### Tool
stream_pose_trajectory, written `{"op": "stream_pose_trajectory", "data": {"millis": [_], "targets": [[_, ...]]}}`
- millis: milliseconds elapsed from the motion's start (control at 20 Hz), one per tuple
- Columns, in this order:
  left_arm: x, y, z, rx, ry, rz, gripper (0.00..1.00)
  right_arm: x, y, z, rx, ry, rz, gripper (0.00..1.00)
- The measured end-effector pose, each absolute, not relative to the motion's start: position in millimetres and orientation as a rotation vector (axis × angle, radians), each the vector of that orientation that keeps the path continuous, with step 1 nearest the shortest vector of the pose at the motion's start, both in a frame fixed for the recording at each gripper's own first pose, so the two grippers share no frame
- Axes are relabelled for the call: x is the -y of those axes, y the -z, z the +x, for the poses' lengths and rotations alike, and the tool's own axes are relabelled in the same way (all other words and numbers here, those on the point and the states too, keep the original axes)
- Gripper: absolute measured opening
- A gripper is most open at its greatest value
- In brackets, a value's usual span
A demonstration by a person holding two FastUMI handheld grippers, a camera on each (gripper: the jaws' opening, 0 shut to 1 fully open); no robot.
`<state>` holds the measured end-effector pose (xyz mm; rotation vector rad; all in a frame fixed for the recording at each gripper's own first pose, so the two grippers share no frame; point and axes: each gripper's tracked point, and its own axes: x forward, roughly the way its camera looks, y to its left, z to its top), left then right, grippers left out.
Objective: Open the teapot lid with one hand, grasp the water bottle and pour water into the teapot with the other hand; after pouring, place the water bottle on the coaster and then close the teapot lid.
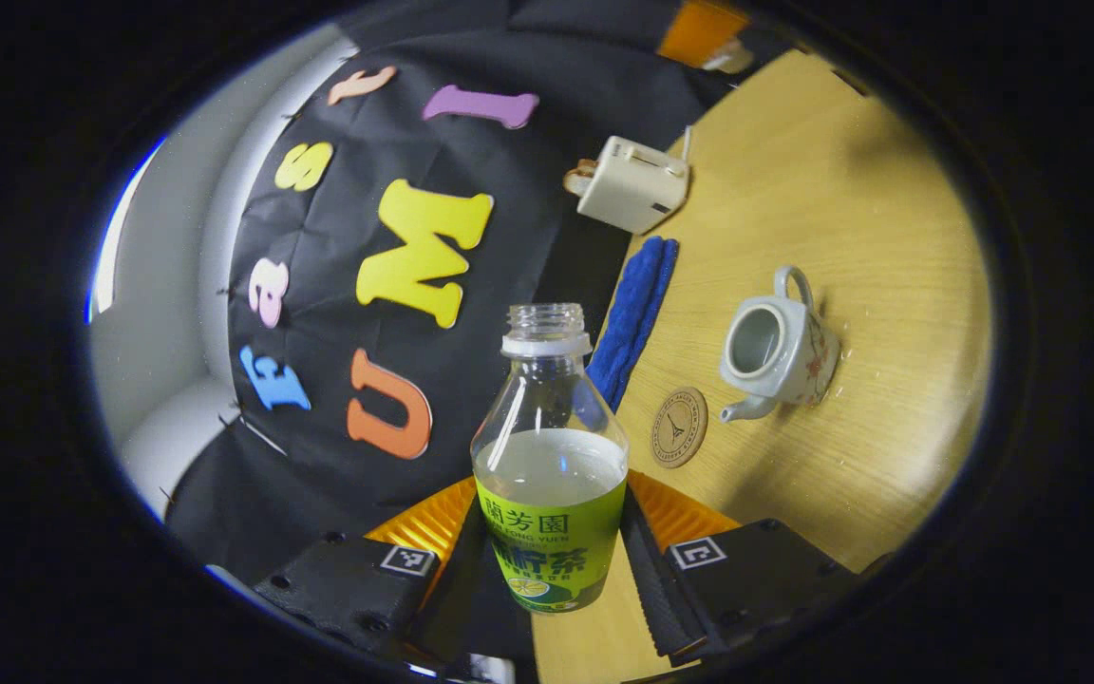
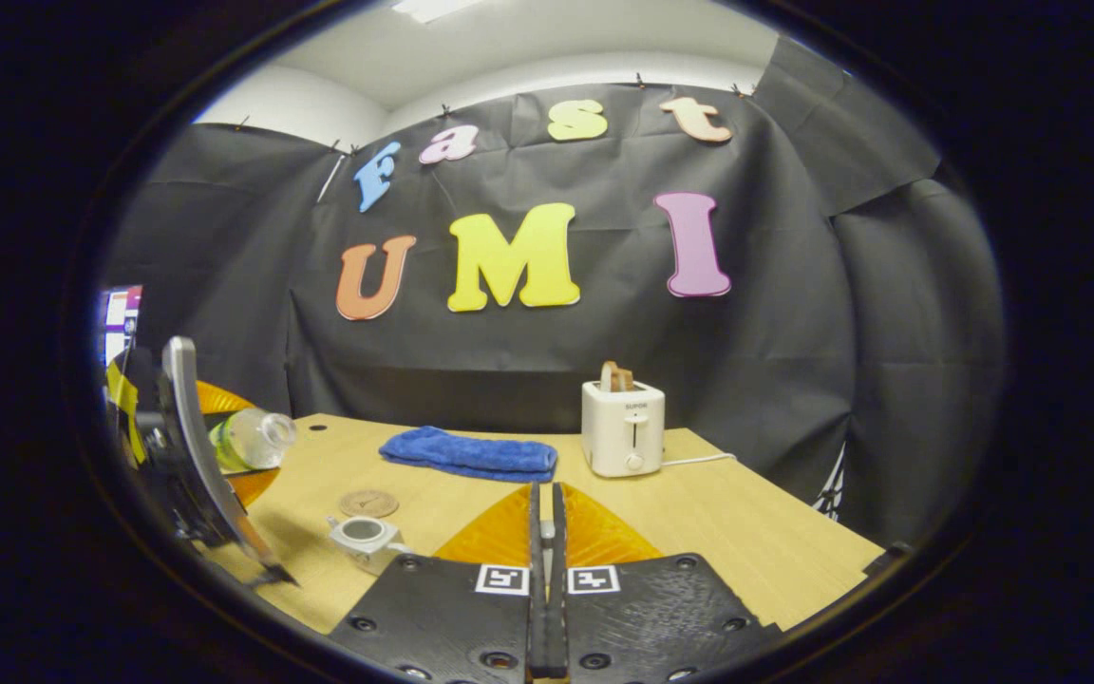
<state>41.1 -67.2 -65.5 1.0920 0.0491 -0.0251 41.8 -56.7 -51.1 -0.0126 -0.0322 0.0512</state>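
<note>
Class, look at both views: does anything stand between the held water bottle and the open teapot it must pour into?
Nothing visible does. The left claw holds the water bottle, uncapped. The teapot stands lidless on bare table; the coaster lies beside its spout and the blue towel lies off to the side.

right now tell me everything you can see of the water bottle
The water bottle is clear plastic with a white neck ring, no cap on its threaded mouth, and a green label round its lower body. It is roughly half full of pale liquid. The left gripper is shut on it, its fingers pressing the label from both sides. It is held off the table, tilted toward the lidless teapot; the right gripper view shows it leaning mouth-first.
</note>
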Motion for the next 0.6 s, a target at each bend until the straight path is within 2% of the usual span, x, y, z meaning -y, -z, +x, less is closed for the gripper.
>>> {"op": "stream_pose_trajectory", "data": {"millis": [200,350,450,600], "targets": [[27.3,54.8,38.3,-0.099,-0.029,0.644,0.74,46.8,60.0,43.3,0.003,-0.077,-0.012,0.0],[7.5,36.5,46.9,-0.06,-0.068,0.39,0.75,44.2,62.4,43.3,-0.006,-0.085,-0.005,0.0],[22.0,27.2,66.2,-0.022,0.0,0.139,0.75,41.4,62.9,43.1,-0.006,-0.092,-0.013,0.0],[44.1,24.9,90.4,-0.007,0.086,-0.013,0.75,38.7,64.1,43.1,-0.008,-0.099,-0.01,0.0]]}}
